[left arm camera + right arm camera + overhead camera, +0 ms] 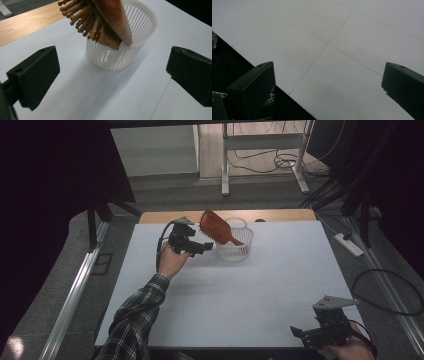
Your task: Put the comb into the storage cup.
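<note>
Nearest to us, at the table's near right corner, we find the right gripper (312, 334) held low over the white table top (260, 290), its jaws spread wide with nothing between them; in the right gripper view those two black jaws frame bare white surface crossed by thin seam lines, with the table's dark near edge and a scrap of plaid sleeve (270, 105) at the lower left. Farther in, a forearm in a plaid sleeve reaches up the left half of the table, and the hand carries the left gripper (202, 246), jaws released and gaping, gripping nothing, just beside the basket. Beyond it we see the white slotted plastic basket (235, 251) standing upright on the far middle of the table. A wooden paddle hairbrush (216, 226) sits in it handle down, the handle inside the cup, the broad head leaning out over the rim toward the left gripper. In the left gripper view the brush's wooden pins (85, 20) point our way and the basket (117, 56) stands past the jaws, clear of both. Behind it runs a strip of bare wooden table edge (270, 214).
</note>
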A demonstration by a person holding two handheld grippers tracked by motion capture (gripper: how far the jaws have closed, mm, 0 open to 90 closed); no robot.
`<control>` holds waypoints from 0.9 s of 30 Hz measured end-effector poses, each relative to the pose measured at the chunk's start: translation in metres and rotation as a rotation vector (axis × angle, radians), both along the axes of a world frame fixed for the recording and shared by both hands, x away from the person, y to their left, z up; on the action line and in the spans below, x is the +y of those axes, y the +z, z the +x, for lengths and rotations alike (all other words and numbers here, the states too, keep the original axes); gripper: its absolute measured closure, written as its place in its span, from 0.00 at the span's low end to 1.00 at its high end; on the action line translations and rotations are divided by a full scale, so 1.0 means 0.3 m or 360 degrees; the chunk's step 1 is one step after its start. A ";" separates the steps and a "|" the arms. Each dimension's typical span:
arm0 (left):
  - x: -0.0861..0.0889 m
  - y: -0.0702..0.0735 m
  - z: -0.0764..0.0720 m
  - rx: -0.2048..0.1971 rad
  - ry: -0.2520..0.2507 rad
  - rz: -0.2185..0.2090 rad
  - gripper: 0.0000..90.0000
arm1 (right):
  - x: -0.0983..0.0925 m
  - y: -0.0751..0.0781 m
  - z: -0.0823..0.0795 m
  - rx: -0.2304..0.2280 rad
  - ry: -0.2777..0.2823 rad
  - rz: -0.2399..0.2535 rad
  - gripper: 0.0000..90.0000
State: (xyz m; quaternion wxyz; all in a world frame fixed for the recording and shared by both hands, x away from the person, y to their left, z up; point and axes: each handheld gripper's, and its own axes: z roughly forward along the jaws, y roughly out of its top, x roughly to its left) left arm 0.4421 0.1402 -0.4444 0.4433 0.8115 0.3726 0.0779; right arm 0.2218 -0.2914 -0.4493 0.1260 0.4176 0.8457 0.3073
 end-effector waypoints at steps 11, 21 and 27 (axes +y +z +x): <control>0.012 -0.002 -0.042 -0.0025 -0.0023 0.0033 0.00 | -0.007 0.009 -0.007 -0.0070 -0.0026 0.0024 0.00; 0.045 -0.015 -0.070 -0.0021 -0.0016 -0.0004 0.00 | -0.011 0.010 -0.007 -0.0092 -0.0048 0.0039 0.00; 0.057 -0.028 -0.087 -0.0013 -0.0023 0.0007 0.00 | -0.015 0.011 -0.007 -0.0112 -0.0066 0.0056 0.00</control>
